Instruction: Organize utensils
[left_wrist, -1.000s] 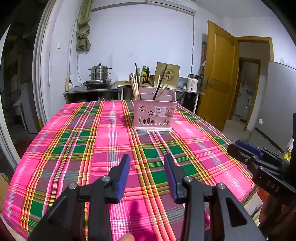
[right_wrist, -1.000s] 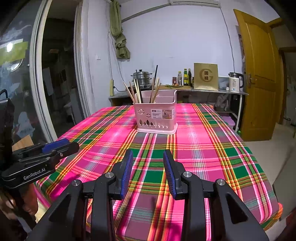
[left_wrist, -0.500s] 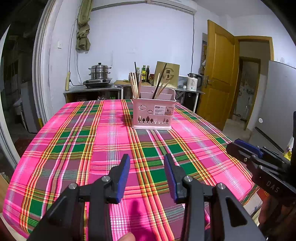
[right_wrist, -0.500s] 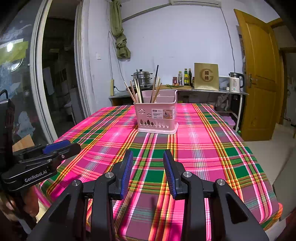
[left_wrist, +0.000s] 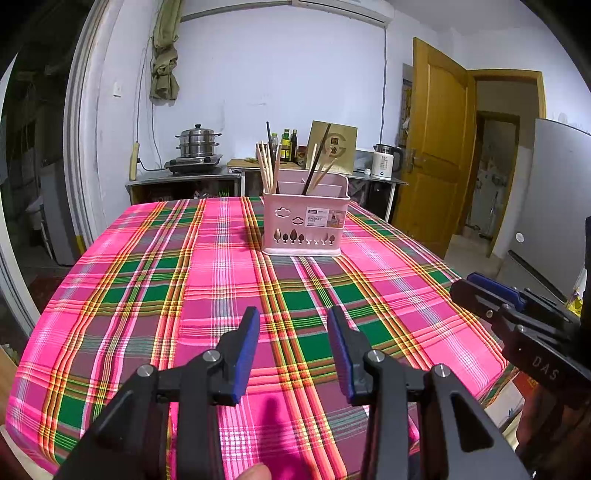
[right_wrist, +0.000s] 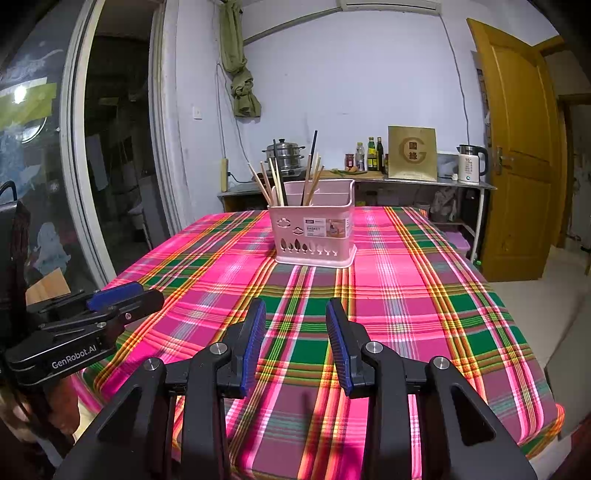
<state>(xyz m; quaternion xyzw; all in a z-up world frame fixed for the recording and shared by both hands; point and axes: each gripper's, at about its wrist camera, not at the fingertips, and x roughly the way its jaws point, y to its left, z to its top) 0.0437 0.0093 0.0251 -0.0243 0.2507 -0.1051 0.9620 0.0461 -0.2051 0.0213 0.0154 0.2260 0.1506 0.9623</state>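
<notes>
"basket" on pink caddy (left_wrist: 306, 221); "genrobot.ai" on left gripper (right_wrist: 125, 295)

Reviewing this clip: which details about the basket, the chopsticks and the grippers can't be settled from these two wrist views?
- Pink basket: its floor and its rear compartments, hidden by its front wall in both views.
- Chopsticks: exact count and lower ends, hidden inside the basket; too thin to separate.
- Basket label: small print too small.
- Right gripper in the left view: cut by the frame edge; likewise left gripper in the right view.
</notes>
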